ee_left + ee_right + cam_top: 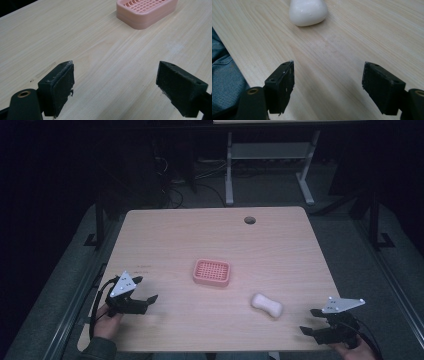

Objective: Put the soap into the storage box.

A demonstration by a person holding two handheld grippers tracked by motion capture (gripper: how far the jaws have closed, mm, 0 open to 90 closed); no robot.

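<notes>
White soap bar (267, 305) lies on table (175, 235), smooth, waisted, rounded ends

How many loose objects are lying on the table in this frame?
2. A pink soap dish sits near the table's middle, and a white soap bar lies nearer the person, toward the right gripper. Nothing seems hidden.

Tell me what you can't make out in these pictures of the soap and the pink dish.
- Soap, right gripper view: far end cut off by the top edge.
- Pink soap dish, left gripper view: back part cut off by the top edge.
- Inside of the dish, high view: too small to tell what lies under its grid.
- Room beyond the table, high view: too dark to read.
- Right hand, high view: cut off by the bottom edge.
</notes>
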